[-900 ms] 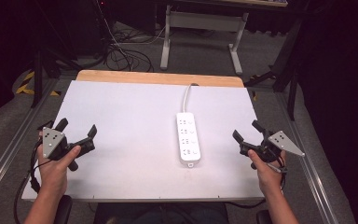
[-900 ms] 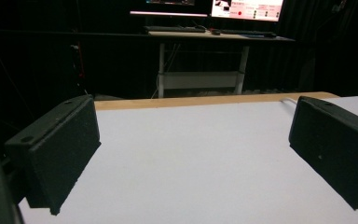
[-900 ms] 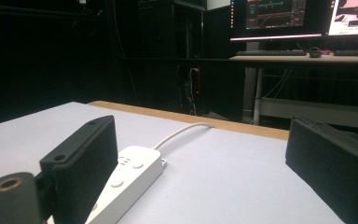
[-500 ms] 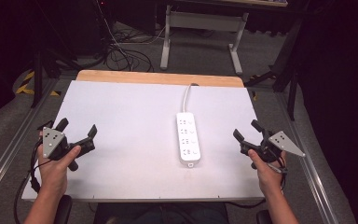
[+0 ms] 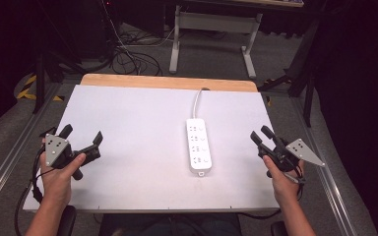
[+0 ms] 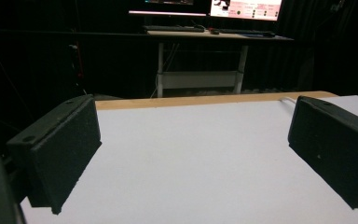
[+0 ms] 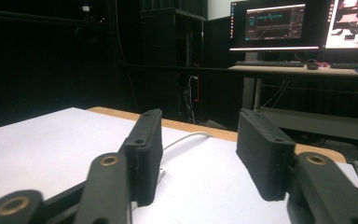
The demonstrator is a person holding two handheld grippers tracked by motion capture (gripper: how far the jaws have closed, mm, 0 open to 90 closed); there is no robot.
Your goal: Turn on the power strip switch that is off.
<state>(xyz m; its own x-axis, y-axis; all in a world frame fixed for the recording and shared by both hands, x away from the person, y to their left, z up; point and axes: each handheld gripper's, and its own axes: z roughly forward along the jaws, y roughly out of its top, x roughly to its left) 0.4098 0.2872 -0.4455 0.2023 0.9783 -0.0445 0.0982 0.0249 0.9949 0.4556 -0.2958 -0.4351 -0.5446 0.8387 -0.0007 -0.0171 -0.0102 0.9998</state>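
A white power strip (image 5: 199, 145) lies lengthwise on the white table (image 5: 138, 113), right of centre, its white cable (image 5: 196, 102) running to the far edge. My left gripper (image 5: 82, 136) hovers at the table's left edge, open wide, nothing between its jaws; in the left gripper view (image 6: 193, 154) only bare tabletop lies between them. My right gripper (image 5: 260, 135) sits at the right edge, open and empty, to the right of the strip. In the right gripper view (image 7: 198, 154) the cable (image 7: 186, 138) curves behind the left jaw, which hides most of the strip.
A wooden strip (image 5: 167, 82) borders the table's far edge. Beyond it stand a desk frame (image 5: 211, 29) and floor cables (image 5: 128, 54). Monitors (image 7: 275, 25) glow on a desk in the background. Metal rails (image 5: 10, 157) run along both table sides.
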